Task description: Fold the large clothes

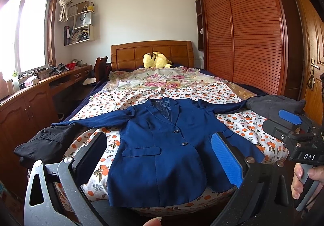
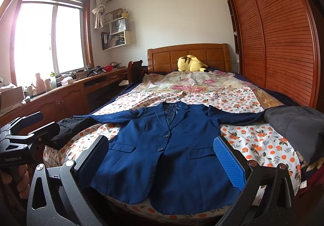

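Note:
A navy blue blazer [image 1: 162,145] lies face up on the bed, buttoned, both sleeves spread out sideways; it also shows in the right wrist view [image 2: 168,155]. My left gripper [image 1: 160,157] is open and empty, held above the blazer's hem at the foot of the bed. My right gripper [image 2: 162,161] is open and empty too, over the blazer's lower front. The right gripper also shows at the right edge of the left wrist view [image 1: 291,122], and the left gripper at the left edge of the right wrist view [image 2: 32,126].
The bed [image 1: 232,92] has a sheet printed with oranges and a floral cover. A black garment [image 1: 44,143] lies at its left corner, a grey one [image 1: 275,104] at its right. A yellow plush toy [image 1: 156,60] sits by the headboard. Desk on the left, wardrobe on the right.

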`<state>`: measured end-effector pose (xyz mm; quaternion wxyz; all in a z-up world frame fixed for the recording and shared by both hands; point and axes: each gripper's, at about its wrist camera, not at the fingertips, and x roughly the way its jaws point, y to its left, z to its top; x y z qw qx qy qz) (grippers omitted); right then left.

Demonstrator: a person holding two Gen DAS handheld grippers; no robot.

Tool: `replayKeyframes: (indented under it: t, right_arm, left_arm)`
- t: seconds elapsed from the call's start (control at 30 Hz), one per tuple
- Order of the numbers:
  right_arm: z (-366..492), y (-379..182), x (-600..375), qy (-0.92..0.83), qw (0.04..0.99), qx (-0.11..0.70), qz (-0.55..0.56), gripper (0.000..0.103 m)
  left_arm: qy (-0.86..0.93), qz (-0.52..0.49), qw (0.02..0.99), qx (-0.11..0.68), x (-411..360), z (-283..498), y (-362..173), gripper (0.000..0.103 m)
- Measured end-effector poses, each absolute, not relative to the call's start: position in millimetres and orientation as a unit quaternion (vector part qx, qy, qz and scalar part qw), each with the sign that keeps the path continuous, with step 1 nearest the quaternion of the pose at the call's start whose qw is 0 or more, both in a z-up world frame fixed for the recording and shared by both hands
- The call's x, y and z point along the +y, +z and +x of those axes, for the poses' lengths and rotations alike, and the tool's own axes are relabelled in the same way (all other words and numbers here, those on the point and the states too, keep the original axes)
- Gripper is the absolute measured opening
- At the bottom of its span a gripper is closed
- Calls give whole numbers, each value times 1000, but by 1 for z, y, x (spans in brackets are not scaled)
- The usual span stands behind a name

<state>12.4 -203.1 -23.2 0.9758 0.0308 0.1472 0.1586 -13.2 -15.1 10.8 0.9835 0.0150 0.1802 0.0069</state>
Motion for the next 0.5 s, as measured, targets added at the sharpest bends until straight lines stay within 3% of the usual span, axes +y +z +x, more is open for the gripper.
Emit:
replayKeyframes:
  t: [0.5]
  right_arm:
    - [12, -25, -203, 158, 976, 146, 31, 103]
  left_arm:
    - [7, 15, 983, 182, -16, -13, 8, 103]
